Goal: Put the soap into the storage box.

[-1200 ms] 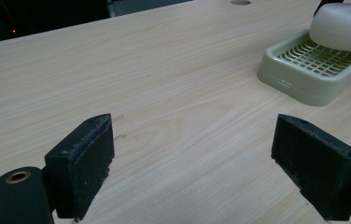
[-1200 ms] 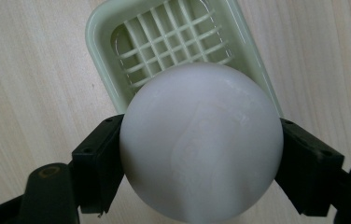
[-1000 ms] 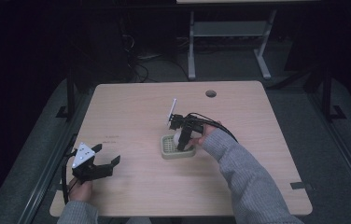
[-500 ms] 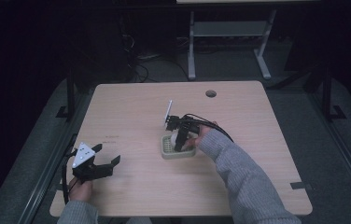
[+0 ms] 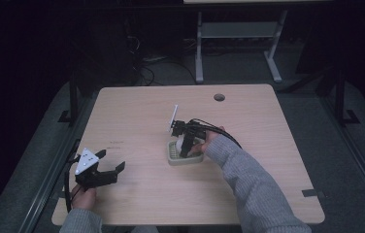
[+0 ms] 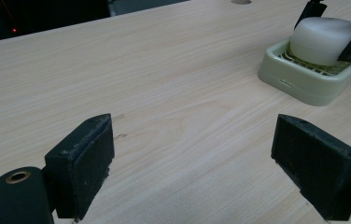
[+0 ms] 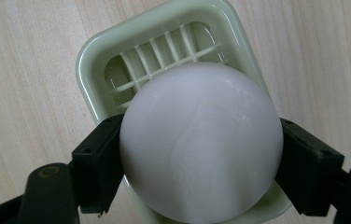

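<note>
Soap first: the rounded white bar of soap [image 7: 201, 142] sits over the pale green plastic soap dish with a slatted bottom [image 7: 164, 46], and the right gripper [image 7: 201, 158] has its two black jaws pressed against the bar's sides, so it's clamped on the soap. From the left gripper view you can see the bar [image 6: 323, 39] resting down in the dish [image 6: 304, 84], with the right gripper's black jaws on both sides of it. In the high view the dish [image 5: 184, 159] is roughly mid-table on the light wooden table [image 5: 268, 145], with the right gripper [image 5: 186, 145] pointing down into it.

Left gripper [image 6: 201, 154] is well apart from all that, near the front left edge of the table, jaws spread wide with nothing but bare wood between them. The high view shows it [image 5: 107, 170] held low by the person's hand [image 5: 81, 198].
</note>
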{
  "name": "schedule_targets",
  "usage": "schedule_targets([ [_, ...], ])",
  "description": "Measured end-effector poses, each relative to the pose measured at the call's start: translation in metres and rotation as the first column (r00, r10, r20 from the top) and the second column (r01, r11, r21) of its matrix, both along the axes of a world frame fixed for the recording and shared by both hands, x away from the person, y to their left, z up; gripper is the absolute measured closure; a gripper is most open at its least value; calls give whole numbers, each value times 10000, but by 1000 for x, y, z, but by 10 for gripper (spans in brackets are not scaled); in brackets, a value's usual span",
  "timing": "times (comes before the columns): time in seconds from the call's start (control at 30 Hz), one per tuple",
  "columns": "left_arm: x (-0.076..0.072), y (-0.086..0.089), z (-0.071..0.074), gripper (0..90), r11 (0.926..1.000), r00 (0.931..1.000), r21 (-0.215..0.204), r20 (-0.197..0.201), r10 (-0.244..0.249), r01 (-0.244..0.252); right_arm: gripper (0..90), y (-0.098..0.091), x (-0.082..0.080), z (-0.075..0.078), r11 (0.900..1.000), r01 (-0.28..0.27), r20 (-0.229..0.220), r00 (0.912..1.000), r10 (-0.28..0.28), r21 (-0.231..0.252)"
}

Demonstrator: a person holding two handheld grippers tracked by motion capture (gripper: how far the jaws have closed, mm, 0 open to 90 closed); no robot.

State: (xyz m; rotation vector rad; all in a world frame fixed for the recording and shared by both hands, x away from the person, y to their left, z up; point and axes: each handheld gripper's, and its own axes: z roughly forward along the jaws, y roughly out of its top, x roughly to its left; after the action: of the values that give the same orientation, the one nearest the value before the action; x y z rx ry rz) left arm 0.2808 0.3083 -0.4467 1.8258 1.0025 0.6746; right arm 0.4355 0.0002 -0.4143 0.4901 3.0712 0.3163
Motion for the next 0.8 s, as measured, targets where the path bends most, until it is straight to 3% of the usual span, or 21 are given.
schedule_targets([
  [0.8, 0, -1, 0, 128, 10000, 10000, -45, 9, -37, 37, 234, 0, 1, 0, 10000, 70, -131, 9999, -70, -30],
])
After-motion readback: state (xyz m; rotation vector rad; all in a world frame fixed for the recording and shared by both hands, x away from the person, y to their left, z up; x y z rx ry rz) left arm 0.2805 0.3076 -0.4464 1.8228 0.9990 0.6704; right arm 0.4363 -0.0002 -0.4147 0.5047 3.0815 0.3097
